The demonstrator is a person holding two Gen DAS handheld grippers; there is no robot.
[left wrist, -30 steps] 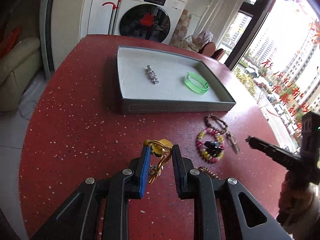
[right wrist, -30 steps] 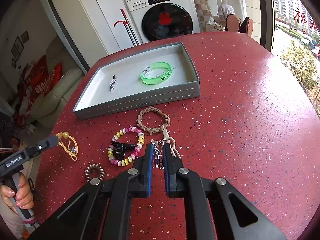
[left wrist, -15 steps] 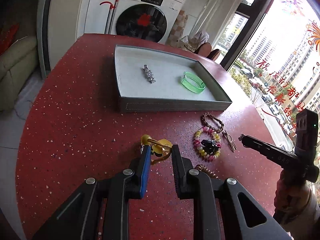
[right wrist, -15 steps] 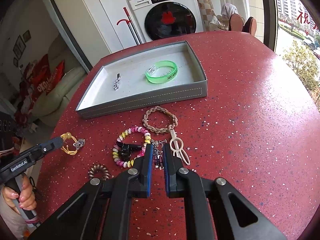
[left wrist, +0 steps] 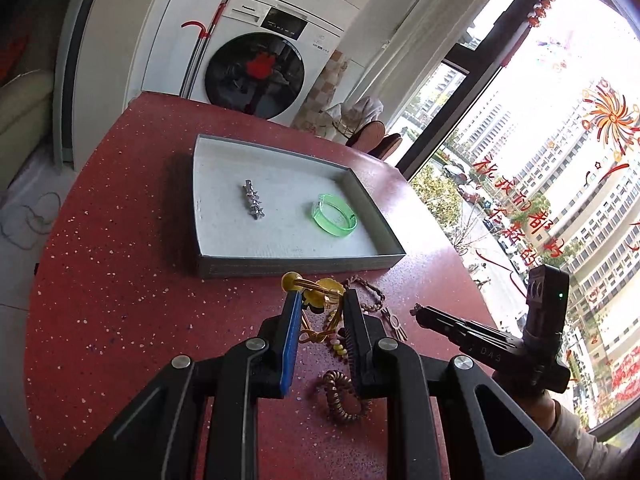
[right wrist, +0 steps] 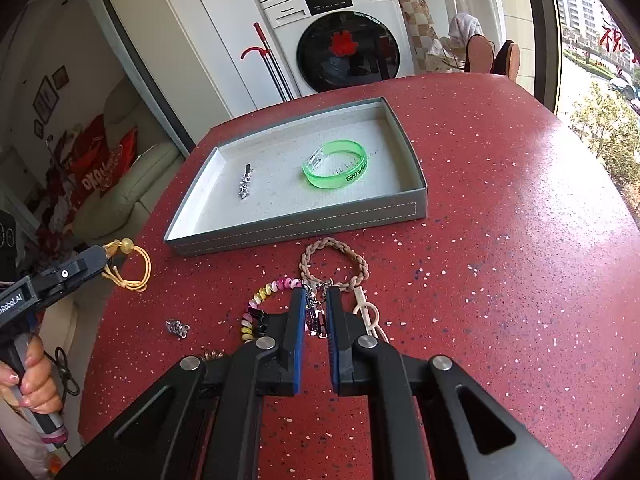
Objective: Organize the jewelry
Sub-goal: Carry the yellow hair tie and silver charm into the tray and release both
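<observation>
A grey tray (left wrist: 304, 266) (right wrist: 296, 234) on the red table holds a silver clip (left wrist: 253, 200) (right wrist: 244, 184) and a green bracelet (left wrist: 334, 221) (right wrist: 335, 169). My left gripper (left wrist: 318, 302) (right wrist: 106, 258) is shut on a yellow cord bracelet (left wrist: 316, 296) (right wrist: 134, 270) and holds it raised just before the tray's near wall. My right gripper (right wrist: 316, 300) (left wrist: 416, 310) is shut on a small purple and silver charm piece (right wrist: 315, 318) above the table. A silver charm (right wrist: 177, 327) lies loose on the table.
A braided brown bracelet (right wrist: 335, 264), a pink and yellow beaded bracelet (right wrist: 260, 308), a cream hair clip (right wrist: 370, 314) and a brown spiral hair tie (left wrist: 340, 398) lie on the table (right wrist: 500, 280) before the tray. A washing machine (right wrist: 340, 40) stands behind.
Both grippers have lifted with their pieces and moved toward the tray. A silver charm has dropped from the yellow cord bracelet onto the table.
</observation>
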